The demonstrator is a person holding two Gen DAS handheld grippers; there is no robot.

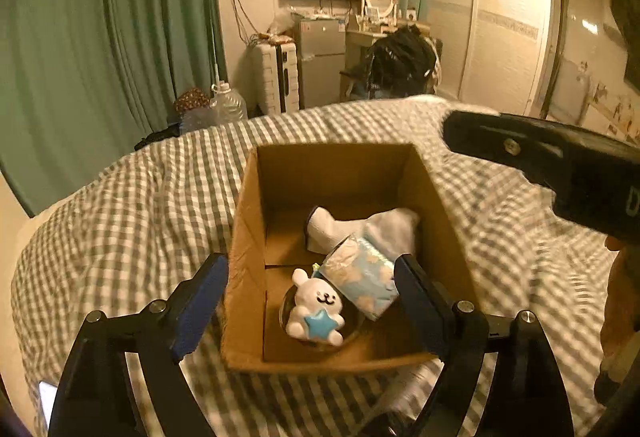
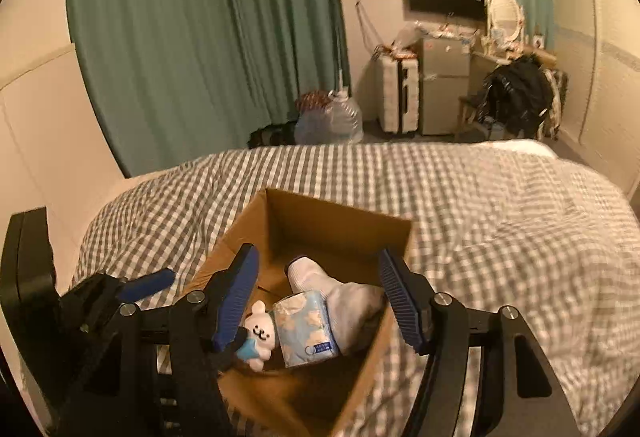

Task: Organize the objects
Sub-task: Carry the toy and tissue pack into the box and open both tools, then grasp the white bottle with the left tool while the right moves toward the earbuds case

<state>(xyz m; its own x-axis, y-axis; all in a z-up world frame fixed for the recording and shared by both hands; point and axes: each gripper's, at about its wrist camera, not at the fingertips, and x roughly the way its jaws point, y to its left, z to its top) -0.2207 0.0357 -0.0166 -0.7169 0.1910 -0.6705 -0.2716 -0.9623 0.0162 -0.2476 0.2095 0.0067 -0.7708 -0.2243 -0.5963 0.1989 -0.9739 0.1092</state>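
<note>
We hold both tools over an open cardboard box (image 1: 248,261) that sits on a bed covered with a gray-and-white checked duvet (image 1: 120,205).

Left tool (image 1: 310,301): its fingers are spread wide and grip nothing. In the left wrist view its left blue pad (image 1: 200,307) lies outside the box's left wall, and its right pad (image 1: 416,301) lies over the box interior, just beside the tissue pack.

Right tool (image 2: 320,301): its fingers are likewise spread apart and empty. In the right wrist view both blue pads (image 2: 236,299) hang above the box opening, one over each side.

Box contents:
- A white plush bear (image 1: 316,307) holding a blue star lies near the front of the box, apparently on a round dish whose edge only partly shows.
- A light blue tissue pack (image 1: 360,279) with a cloud pattern lies tilted, touching the bear on its right side.
- A white sock (image 1: 360,229) lies behind the tissue pack, toward the far wall.

In the left wrist view the body of the right tool (image 1: 560,165) crosses the upper right, above the duvet. In the right wrist view part of the left tool (image 2: 132,289) shows at lower left, beside the box.

Behind the bed we see green curtains (image 1: 100,37).
</note>
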